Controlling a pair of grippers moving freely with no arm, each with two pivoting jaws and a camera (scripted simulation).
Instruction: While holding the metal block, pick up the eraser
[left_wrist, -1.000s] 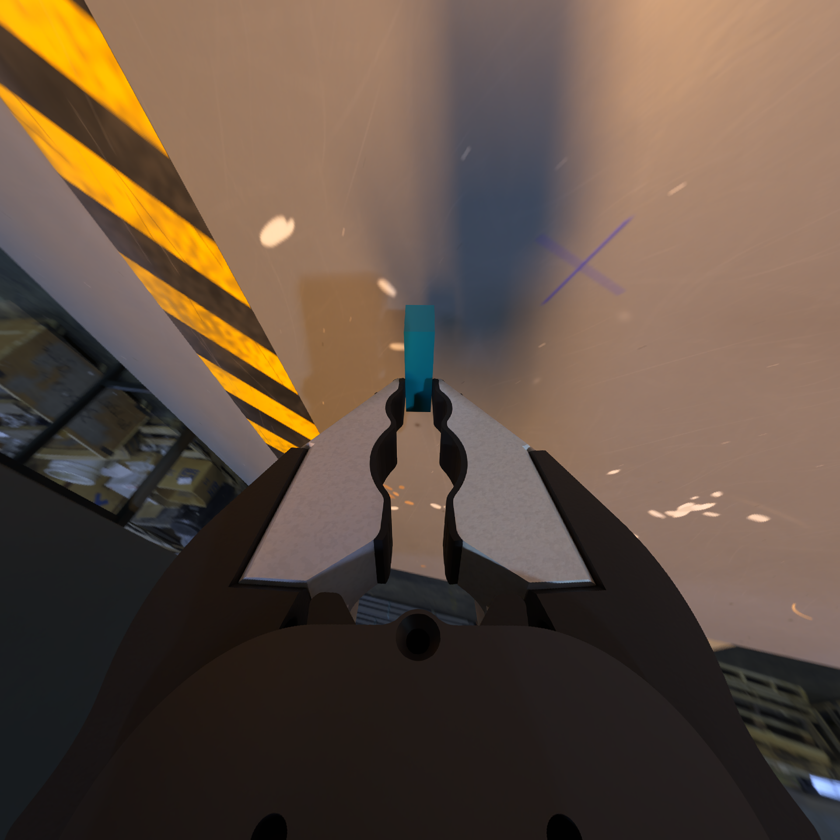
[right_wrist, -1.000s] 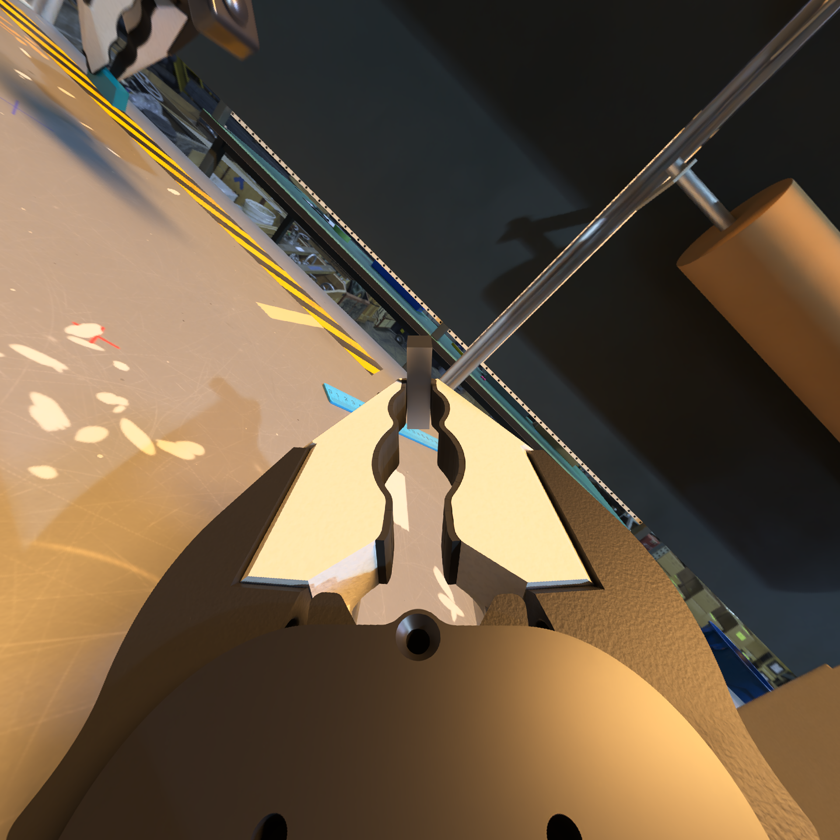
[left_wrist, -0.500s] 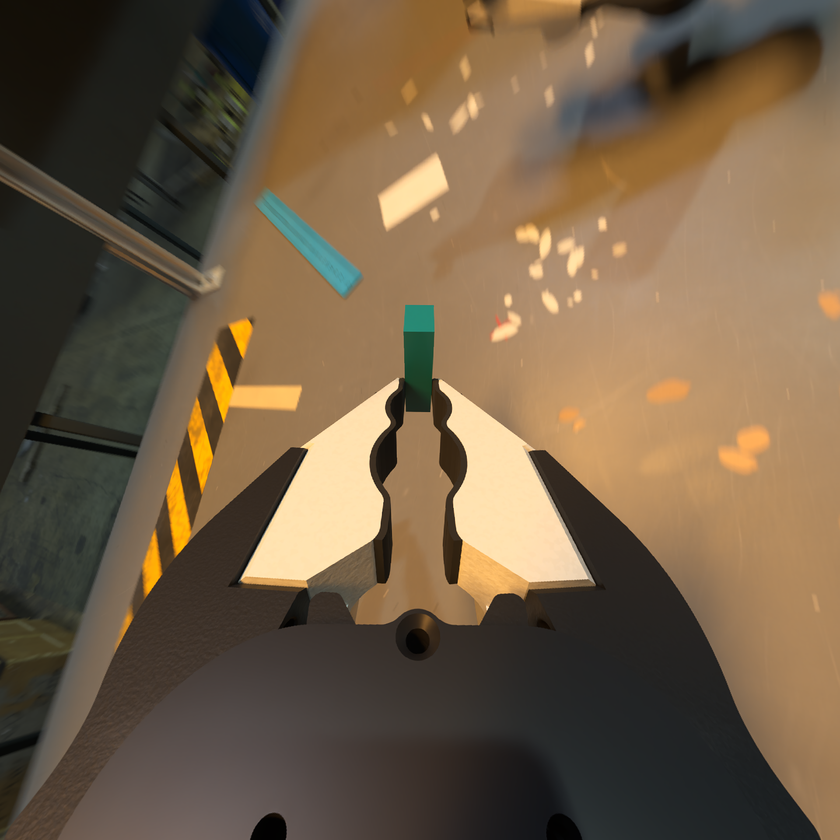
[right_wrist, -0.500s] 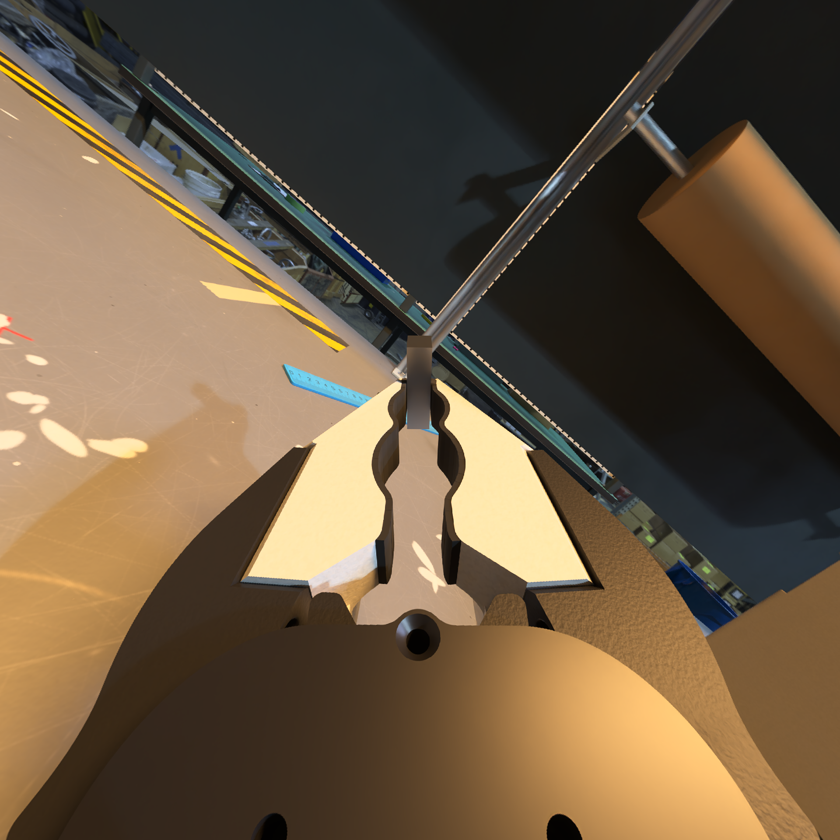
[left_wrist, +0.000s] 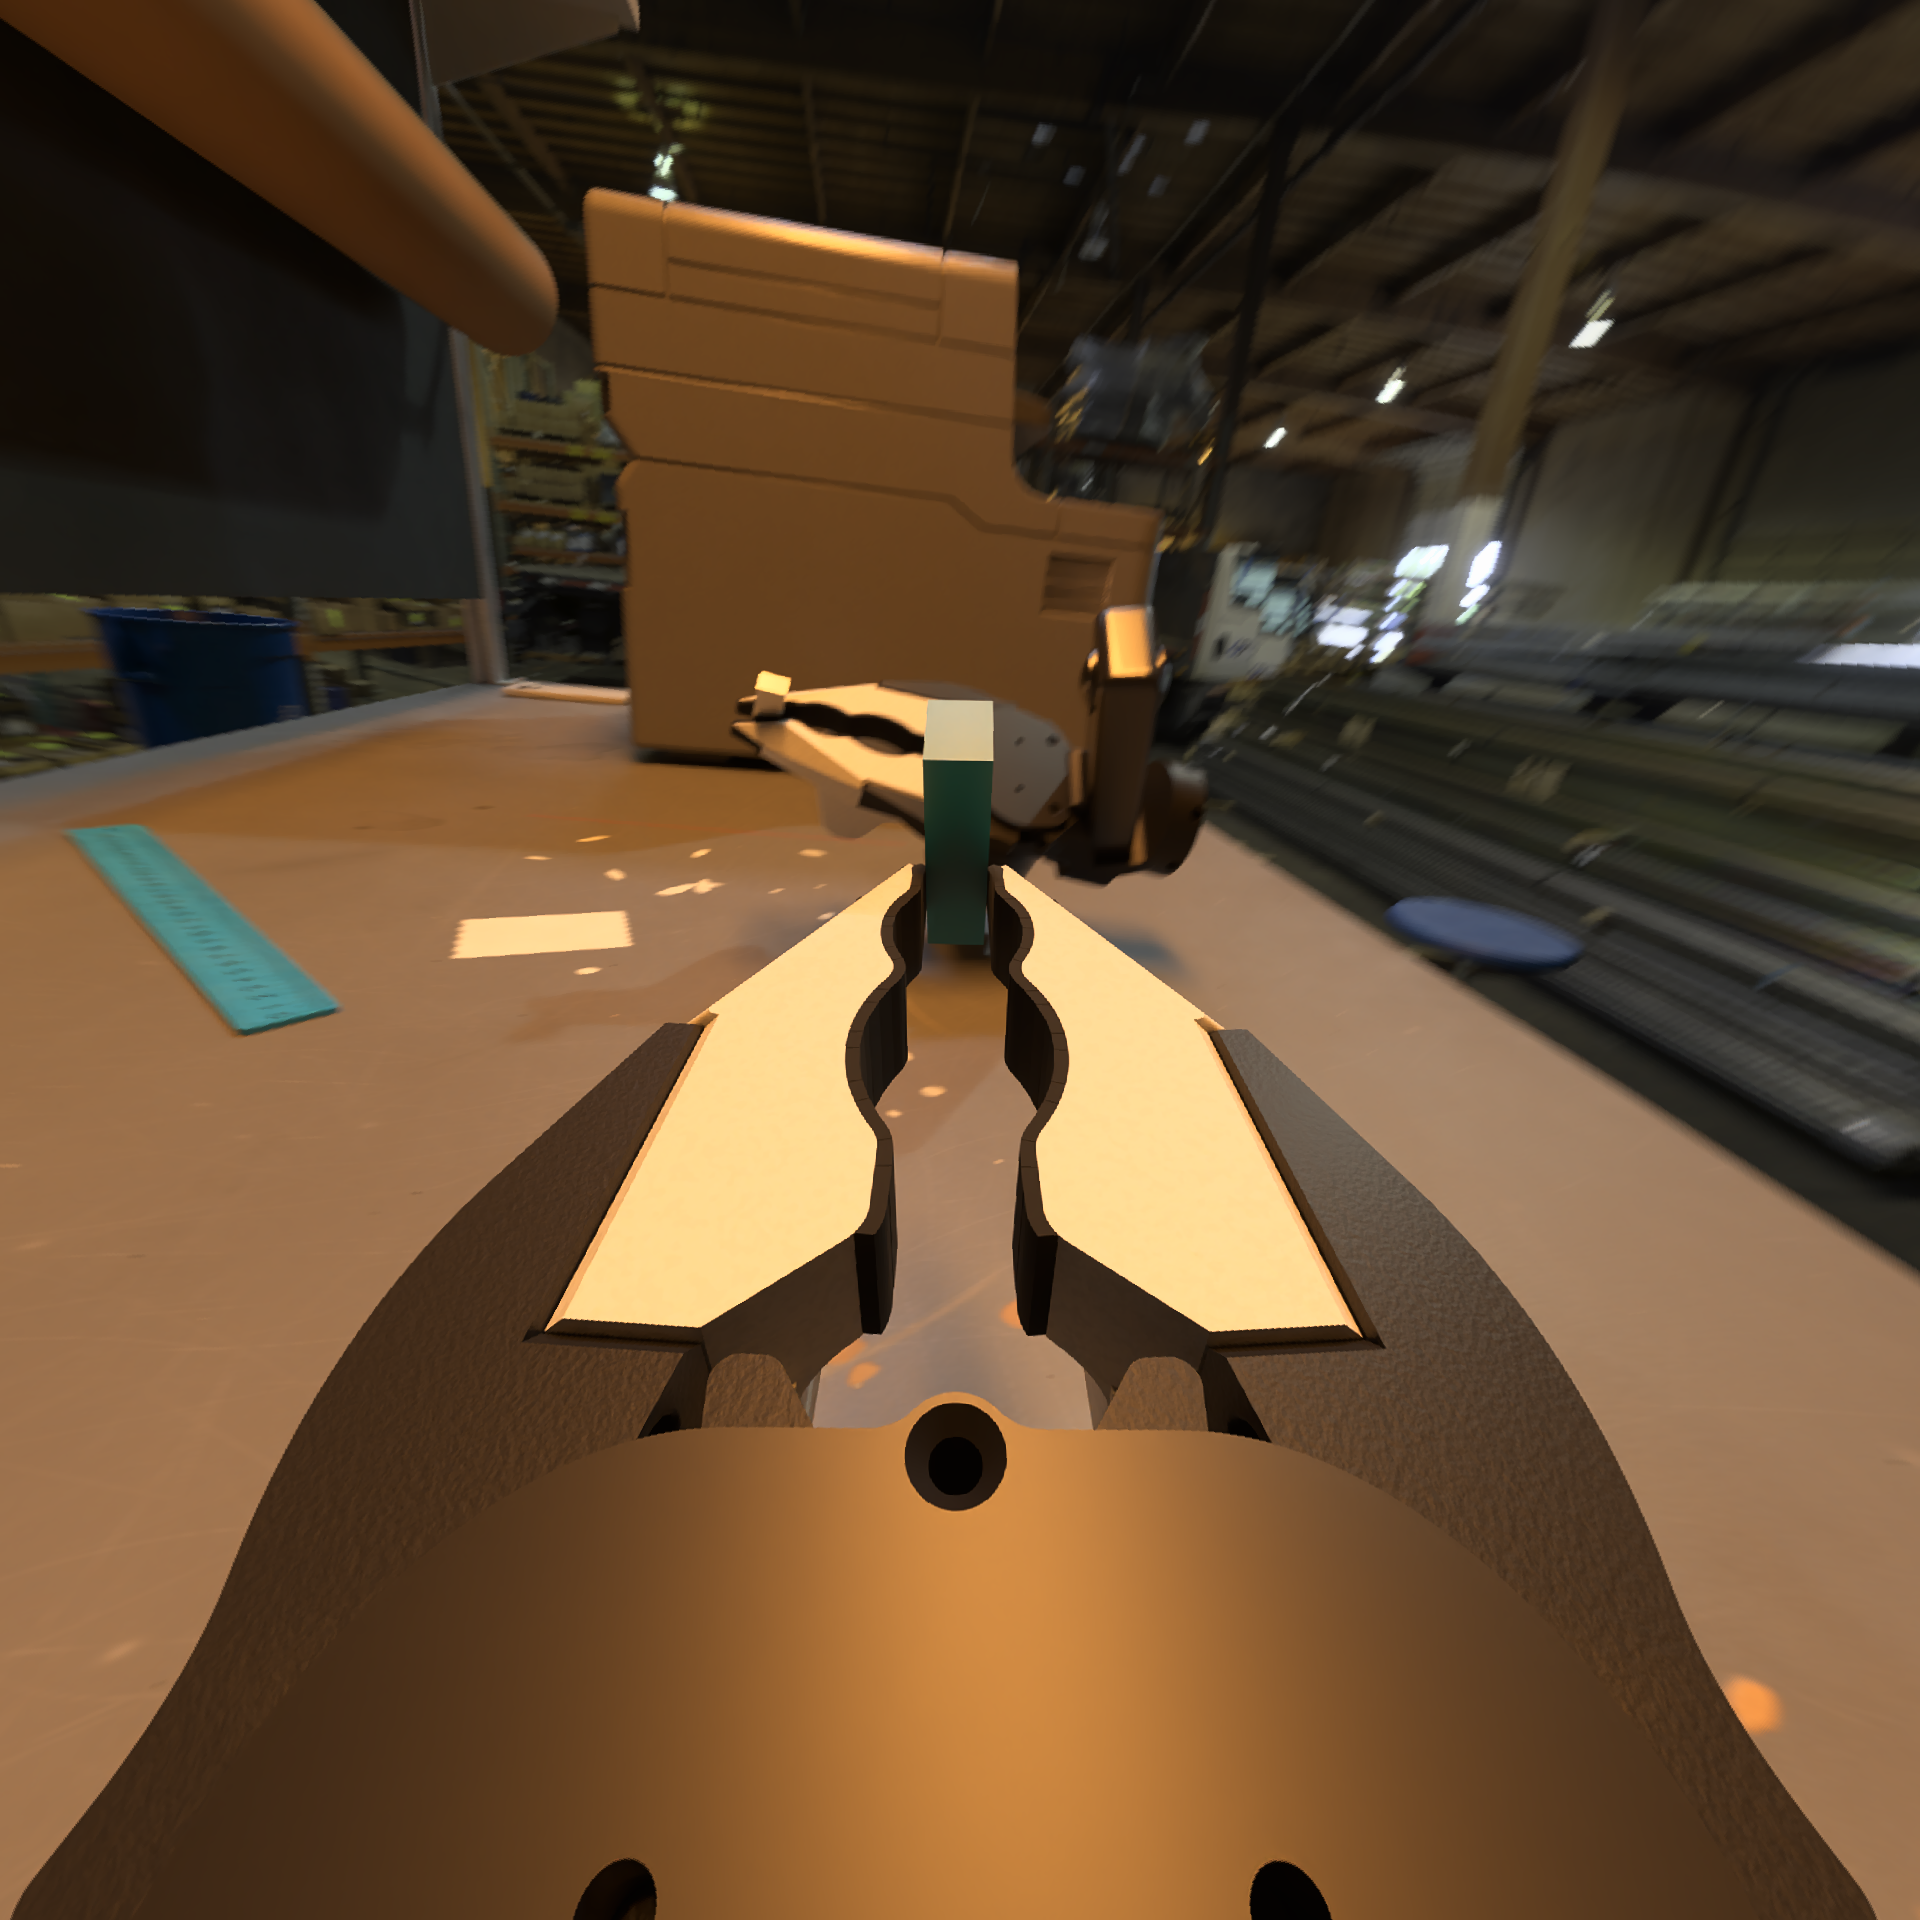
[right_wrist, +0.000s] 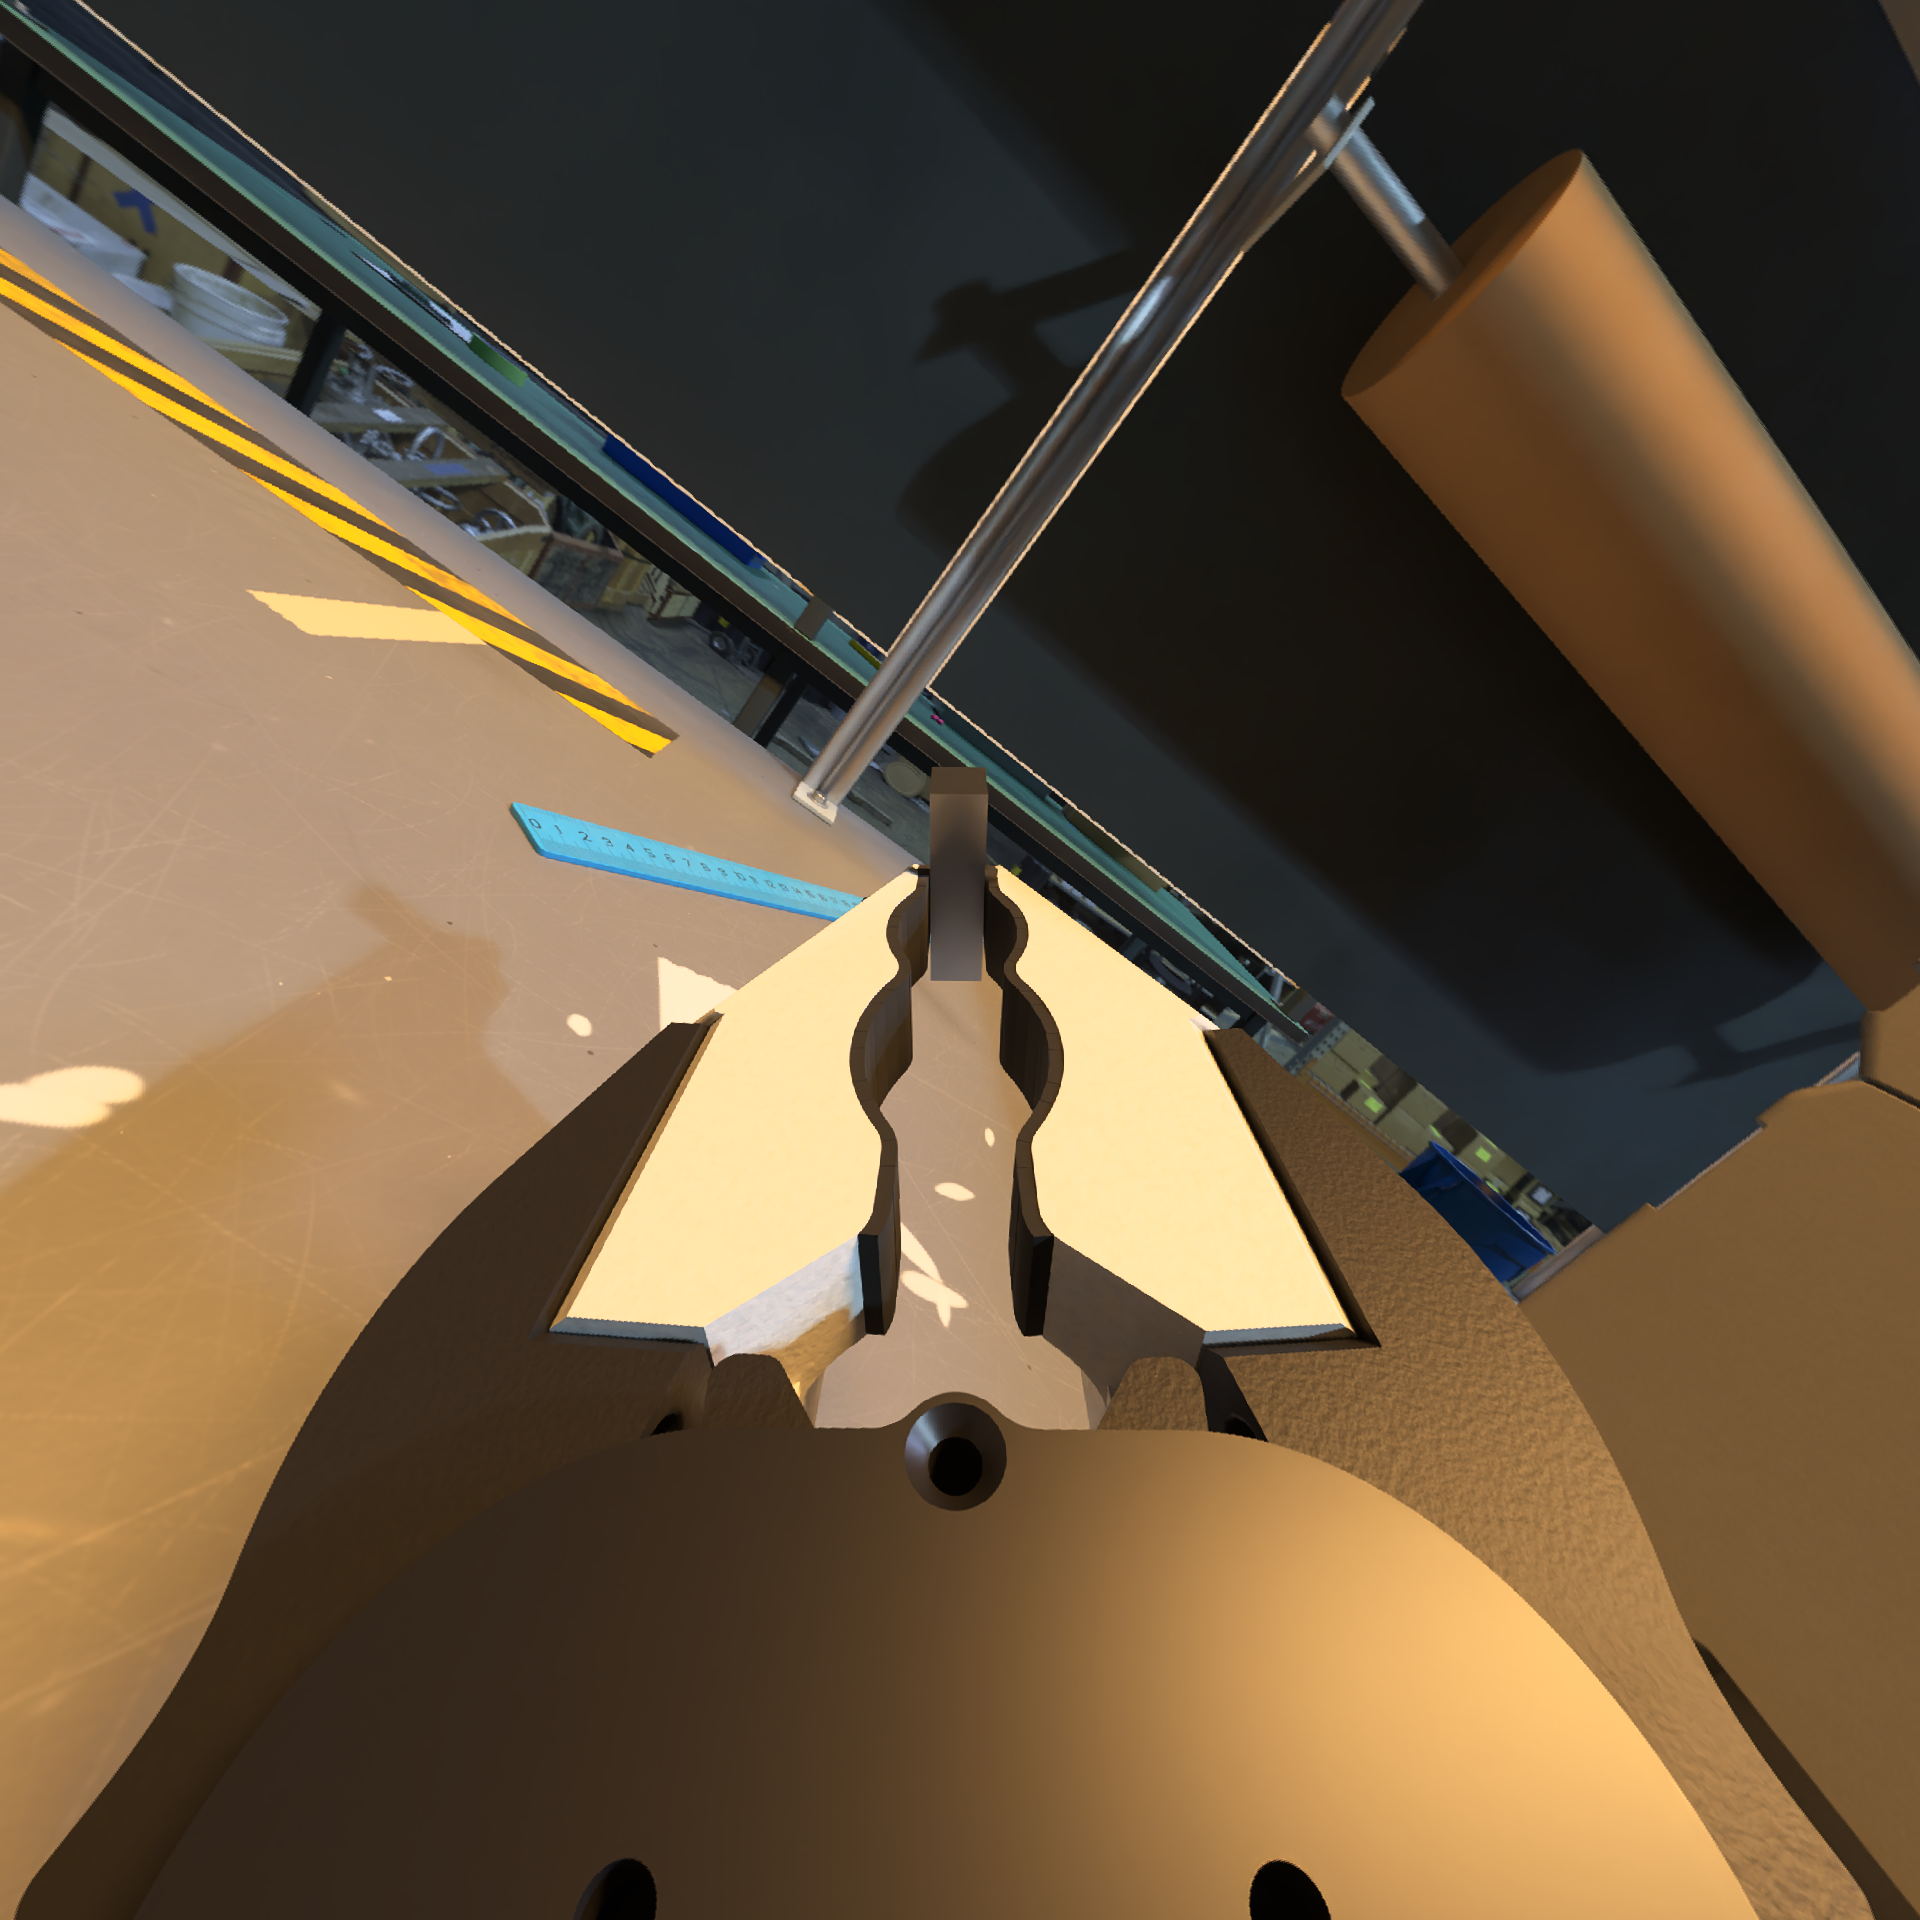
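The left gripper (left_wrist: 956, 894) was held nearly level over the tan scratched tabletop (left_wrist: 312, 1195), its tips pinched on the upright green rectangular eraser (left_wrist: 956, 852), clear of the surface. The right gripper (right_wrist: 956, 904) was tilted toward the table's edge, tips clamped on the grey metal block (right_wrist: 956, 873). A flat blue ruler (right_wrist: 675, 857) was seen lying beyond it.

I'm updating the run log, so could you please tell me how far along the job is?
Both grasps look done. The right claw is shut on the metal block, which juts past its tips. The left claw is shut on the green eraser, held clear above the table. In hand is keeping both grips. Little seems left; the blue ruler lies untouched.
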